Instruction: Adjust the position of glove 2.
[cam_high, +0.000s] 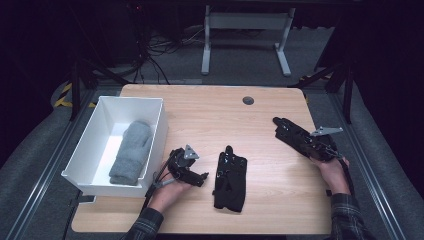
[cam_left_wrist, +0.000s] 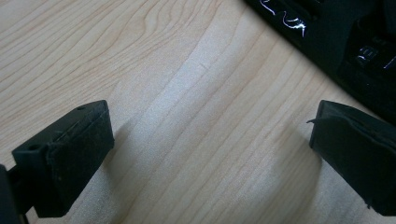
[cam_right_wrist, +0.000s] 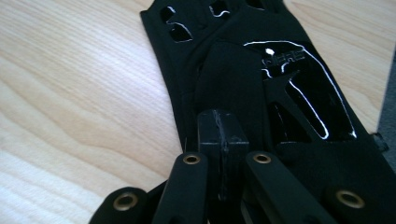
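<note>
One black glove (cam_right_wrist: 243, 79) is lying, seemingly pinched, under the right gripper (cam_right_wrist: 223, 133)'s pressed-together fingers (cam_right_wrist: 219, 140); the left gripper (cam_left_wrist: 205, 154)'s are spreading.

I see a matt black cloth glove (cam_right_wrist: 243, 79) with glossy printed patches lying on my pale, smooth wood-grain table (cam_high: 270, 107). The grey mitten (cam_high: 131, 150) looks fuzzy knit, its white bin (cam_high: 159, 131) smooth plastic.

floor: grey carpet (cam_high: 240, 60) | furniture: white desk frame (cam_high: 245, 22) (cables (cam_high: 155, 47) beside) | light: dim
</note>
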